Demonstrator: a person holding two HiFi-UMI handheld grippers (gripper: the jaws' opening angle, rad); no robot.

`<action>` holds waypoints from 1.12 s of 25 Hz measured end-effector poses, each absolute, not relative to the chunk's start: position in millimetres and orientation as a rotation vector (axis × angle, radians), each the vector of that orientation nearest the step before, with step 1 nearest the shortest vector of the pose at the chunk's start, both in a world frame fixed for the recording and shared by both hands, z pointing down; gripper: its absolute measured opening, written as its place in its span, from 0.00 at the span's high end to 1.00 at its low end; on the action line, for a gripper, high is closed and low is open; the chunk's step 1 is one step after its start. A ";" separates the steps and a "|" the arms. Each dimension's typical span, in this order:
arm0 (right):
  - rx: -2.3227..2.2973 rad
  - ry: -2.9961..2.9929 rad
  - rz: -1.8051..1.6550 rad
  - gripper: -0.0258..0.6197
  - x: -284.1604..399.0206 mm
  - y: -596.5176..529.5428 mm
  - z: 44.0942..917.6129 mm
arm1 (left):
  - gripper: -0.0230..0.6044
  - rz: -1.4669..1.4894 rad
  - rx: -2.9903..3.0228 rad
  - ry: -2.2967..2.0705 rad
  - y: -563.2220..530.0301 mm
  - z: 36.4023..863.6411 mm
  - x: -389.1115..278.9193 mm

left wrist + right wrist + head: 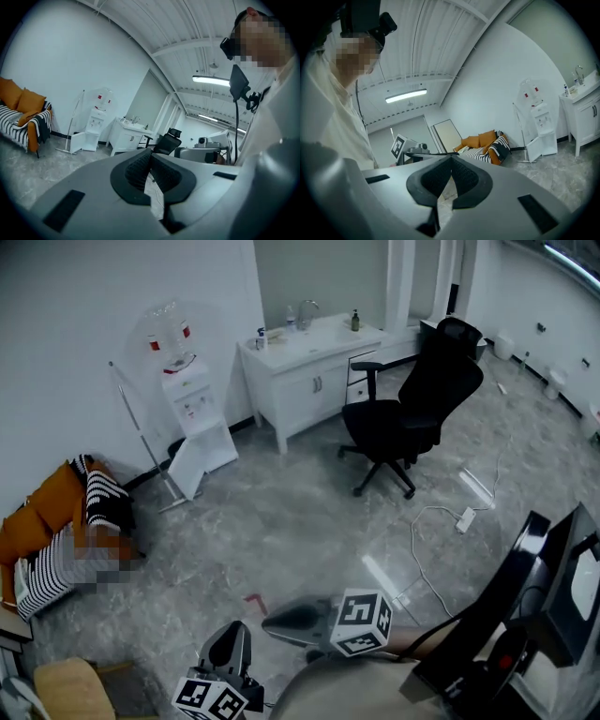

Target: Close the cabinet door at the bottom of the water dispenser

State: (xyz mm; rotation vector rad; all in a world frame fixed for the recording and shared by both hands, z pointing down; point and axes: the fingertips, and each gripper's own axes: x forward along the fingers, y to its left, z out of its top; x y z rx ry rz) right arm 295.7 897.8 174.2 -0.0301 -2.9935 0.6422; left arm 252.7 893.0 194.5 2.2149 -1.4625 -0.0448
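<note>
White water dispenser (192, 401) sits far left against the wall, its white bottom cabinet door (186, 471) hanging open. Left gripper (150, 157) and right gripper (451, 162) are both pressed together, empty, well apart from it. Walk in and push the door's free edge squarely.

Bare floor (281, 521) reaches the water dispenser (192, 404), between leaning mop (141, 439) and office chair (412, 413).

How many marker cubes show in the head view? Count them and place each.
2. One marker cube sits low, just right of centre; the other is at the bottom edge, left of it. None seems hidden.
</note>
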 end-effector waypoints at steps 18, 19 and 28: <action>-0.435 -2.962 0.751 0.95 257.1 736.8 168.2 | 0.98 -0.008 2.023 -1.697 738.9 193.0 221.7; -0.445 -2.962 0.766 0.95 266.6 725.7 170.2 | 0.98 0.006 2.015 -1.699 728.3 196.5 232.0; -0.459 -2.996 0.889 0.95 313.7 628.5 180.0 | 0.97 0.151 2.004 -1.767 635.0 194.7 262.8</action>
